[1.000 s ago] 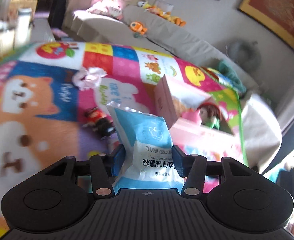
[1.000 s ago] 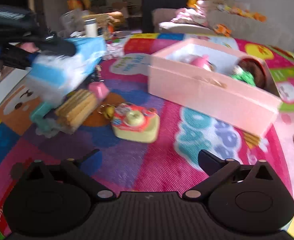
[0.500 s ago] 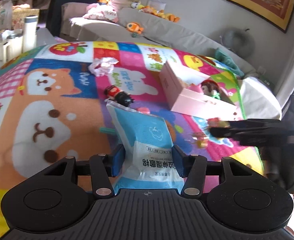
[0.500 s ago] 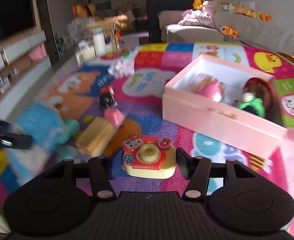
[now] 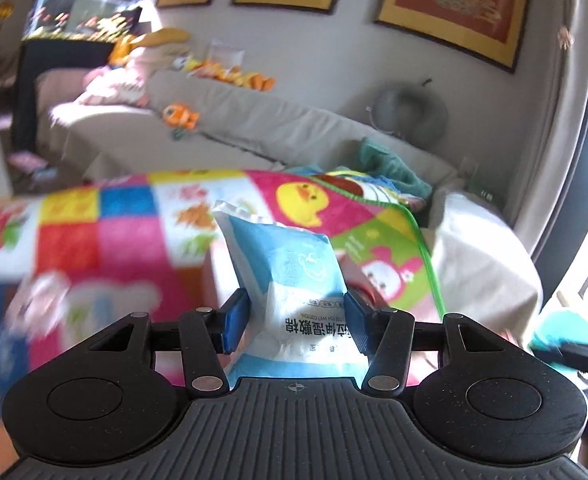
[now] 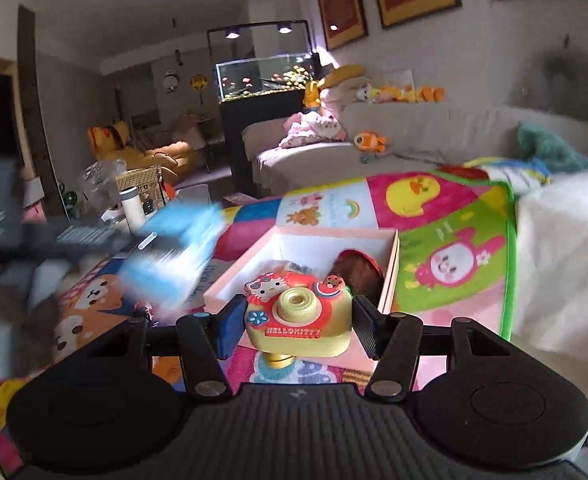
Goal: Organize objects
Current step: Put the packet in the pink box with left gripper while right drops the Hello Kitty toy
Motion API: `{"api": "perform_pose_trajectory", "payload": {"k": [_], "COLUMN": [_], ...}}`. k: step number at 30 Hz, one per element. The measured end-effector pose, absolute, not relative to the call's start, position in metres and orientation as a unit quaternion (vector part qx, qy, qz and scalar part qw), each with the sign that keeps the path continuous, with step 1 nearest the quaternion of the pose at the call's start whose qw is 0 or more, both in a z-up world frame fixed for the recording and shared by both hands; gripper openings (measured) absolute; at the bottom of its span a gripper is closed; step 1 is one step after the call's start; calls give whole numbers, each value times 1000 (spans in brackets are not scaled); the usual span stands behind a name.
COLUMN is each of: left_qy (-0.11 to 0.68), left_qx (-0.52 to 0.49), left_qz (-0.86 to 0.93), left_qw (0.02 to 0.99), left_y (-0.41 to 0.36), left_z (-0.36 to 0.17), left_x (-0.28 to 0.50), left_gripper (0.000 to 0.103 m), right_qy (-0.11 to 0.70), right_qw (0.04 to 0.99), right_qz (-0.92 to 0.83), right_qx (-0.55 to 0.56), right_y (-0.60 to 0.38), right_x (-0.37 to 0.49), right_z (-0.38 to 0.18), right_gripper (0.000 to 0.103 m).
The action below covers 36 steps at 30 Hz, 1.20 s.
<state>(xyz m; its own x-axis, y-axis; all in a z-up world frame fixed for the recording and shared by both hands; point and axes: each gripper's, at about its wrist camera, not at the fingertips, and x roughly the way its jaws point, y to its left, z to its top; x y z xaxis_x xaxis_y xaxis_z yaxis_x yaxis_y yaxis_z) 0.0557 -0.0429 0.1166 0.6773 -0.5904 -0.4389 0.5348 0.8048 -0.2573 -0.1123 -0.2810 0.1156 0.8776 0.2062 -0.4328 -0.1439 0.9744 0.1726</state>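
My left gripper (image 5: 296, 322) is shut on a blue and white wet-wipes packet (image 5: 290, 276) and holds it up above the colourful play mat (image 5: 126, 220). The same packet shows blurred at the left of the right wrist view (image 6: 174, 252). My right gripper (image 6: 298, 330) is shut on a yellow and red Hello Kitty toy camera (image 6: 300, 316), lifted just in front of the open pink box (image 6: 390, 276). The box holds a brown-haired doll (image 6: 358, 276) and other toys partly hidden behind the camera.
A grey sofa (image 5: 294, 136) with plush toys runs along the far wall behind the mat. A fish tank on a black cabinet (image 6: 266, 92) stands at the back. A white bottle (image 6: 132, 206) and clutter sit at the left. A white cloth (image 6: 566, 264) lies right of the mat.
My right gripper closed on the toy camera and lifted it toward the pink box. My left gripper swung with the wipes packet, raised and turned toward the sofa.
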Motion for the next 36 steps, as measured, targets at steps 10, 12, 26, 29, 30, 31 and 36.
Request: {"api": "perform_pose_trajectory", "payload": {"k": [10, 12, 26, 29, 30, 31, 36], "left_qy": [316, 323, 291, 339, 343, 342, 342], "left_qx": [55, 40, -39, -39, -37, -30, -46], "left_qz": [-311, -295, -289, -289, -286, -282, -289], "left_qw": [894, 898, 911, 895, 894, 896, 893], "left_y": [-116, -115, -69, -80, -84, -89, -90], "left_z": [73, 67, 111, 83, 74, 67, 68], "left_x": [110, 116, 108, 115, 116, 116, 114], "left_gripper": [58, 60, 55, 53, 53, 53, 50], "right_qy": [258, 259, 252, 250, 249, 247, 202], "right_qw": [960, 959, 961, 961, 961, 962, 974], "right_qz": [74, 71, 64, 68, 69, 70, 68], "right_qx": [87, 94, 97, 98, 97, 96, 82], "right_y": [-306, -309, -311, -310, -310, -309, -307], "right_x": [-94, -88, -84, -81, -79, -79, -59], "right_z": [84, 81, 82, 86, 88, 93, 134], "right_gripper": [57, 57, 57, 57, 57, 57, 57]}}
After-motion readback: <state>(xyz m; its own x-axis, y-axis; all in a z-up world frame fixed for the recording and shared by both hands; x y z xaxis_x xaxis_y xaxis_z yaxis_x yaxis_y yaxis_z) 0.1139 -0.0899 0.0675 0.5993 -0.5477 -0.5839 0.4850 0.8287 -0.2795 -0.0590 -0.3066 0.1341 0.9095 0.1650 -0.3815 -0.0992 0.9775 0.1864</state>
